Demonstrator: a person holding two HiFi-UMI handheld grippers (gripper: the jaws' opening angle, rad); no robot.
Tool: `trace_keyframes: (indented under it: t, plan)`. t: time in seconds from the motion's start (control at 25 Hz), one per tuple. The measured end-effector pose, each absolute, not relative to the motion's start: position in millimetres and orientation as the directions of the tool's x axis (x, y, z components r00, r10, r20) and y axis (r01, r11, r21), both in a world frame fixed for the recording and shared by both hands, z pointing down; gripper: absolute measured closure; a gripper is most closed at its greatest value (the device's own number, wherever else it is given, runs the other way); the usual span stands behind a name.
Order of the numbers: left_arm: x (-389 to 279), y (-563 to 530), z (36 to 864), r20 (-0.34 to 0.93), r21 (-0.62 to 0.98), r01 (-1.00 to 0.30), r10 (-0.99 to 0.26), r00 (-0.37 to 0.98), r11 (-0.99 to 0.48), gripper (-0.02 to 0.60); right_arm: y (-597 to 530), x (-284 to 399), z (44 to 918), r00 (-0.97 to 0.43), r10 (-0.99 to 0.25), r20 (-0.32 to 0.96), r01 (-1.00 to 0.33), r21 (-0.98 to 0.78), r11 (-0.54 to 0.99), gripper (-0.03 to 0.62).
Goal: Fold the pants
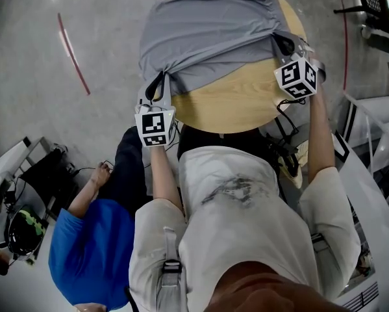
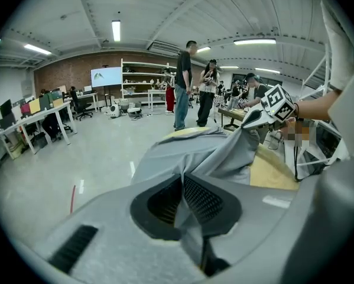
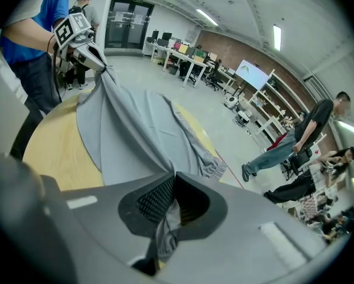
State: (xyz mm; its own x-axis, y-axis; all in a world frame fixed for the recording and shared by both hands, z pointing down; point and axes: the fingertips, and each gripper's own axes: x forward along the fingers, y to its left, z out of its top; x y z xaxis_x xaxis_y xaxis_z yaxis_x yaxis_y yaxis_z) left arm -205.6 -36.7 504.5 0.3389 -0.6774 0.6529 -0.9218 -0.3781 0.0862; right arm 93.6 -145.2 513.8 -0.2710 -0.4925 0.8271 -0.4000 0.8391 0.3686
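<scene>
A round desk (image 1: 246, 103) of light wood is standing on a grey floor (image 1: 38, 77) and carrying grey pants (image 1: 207, 31). The pants are lying spread over the desk's far half and hanging past its far-left edge, while the desk's near half is showing plain wood.

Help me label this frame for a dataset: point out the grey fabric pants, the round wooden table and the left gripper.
grey fabric pants (image 1: 207, 34): head view, middle of the spread cloth.
round wooden table (image 1: 239, 103): head view, bare top near its front edge.
left gripper (image 1: 160, 83): head view, jaw tips pinching the pants.
</scene>
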Motion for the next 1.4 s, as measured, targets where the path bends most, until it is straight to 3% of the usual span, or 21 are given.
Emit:
trace_keyframes:
  t: [1.4]
  plan:
    - [-253,-178,563,0.684,0.049,-0.921,-0.660,0.312,-0.385,0.551,-261,52,563,-0.217,-0.515,0.829,-0.350,0.426,0.834,0.580]
